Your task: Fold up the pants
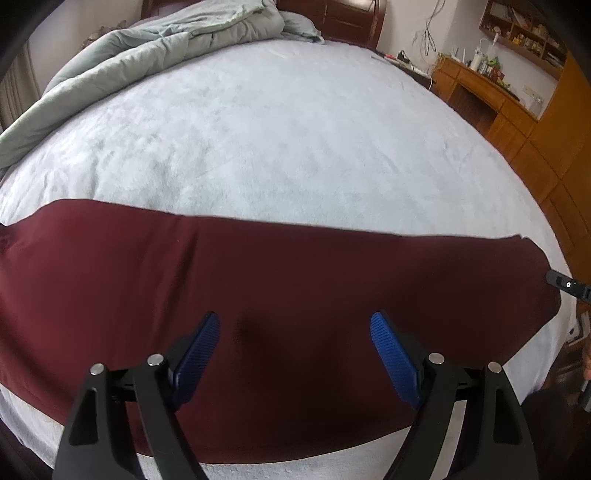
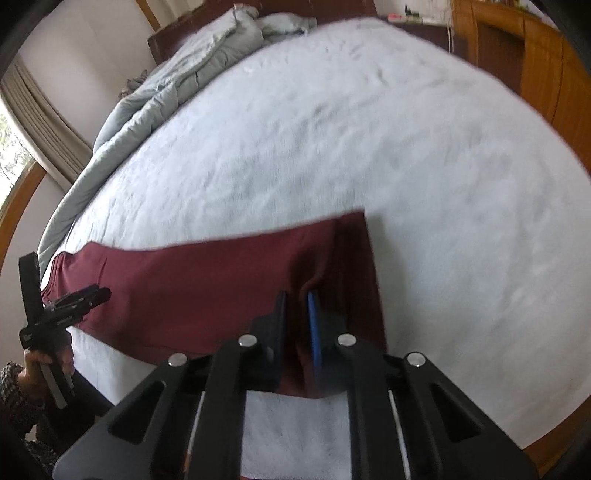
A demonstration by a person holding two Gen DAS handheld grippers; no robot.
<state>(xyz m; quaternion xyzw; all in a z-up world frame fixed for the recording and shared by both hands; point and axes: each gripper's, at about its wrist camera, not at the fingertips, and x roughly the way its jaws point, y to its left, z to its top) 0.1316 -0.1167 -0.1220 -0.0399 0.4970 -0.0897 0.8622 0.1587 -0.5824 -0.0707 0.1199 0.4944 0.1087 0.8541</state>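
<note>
Left wrist camera is riding on the left hand-held gripper (image 1: 295,325), looking steeply down and forward, close over the maroon pants (image 1: 258,266) on the bed (image 1: 295,129), facing the headboard end. Right wrist camera is sitting on the right hand-held gripper (image 2: 297,295), rolled sideways, equally close. Both views are sharing the pants, bed and rumpled quilt (image 1: 147,40); each is catching the other gripper at its edge.

The bed (image 1: 295,147) carries a pale fleecy cover. Maroon pants (image 1: 258,288) lie flat, lengthwise along its near edge. A grey-green quilt (image 1: 155,40) lies bunched at the far left corner, against the headboard (image 1: 347,18).
</note>
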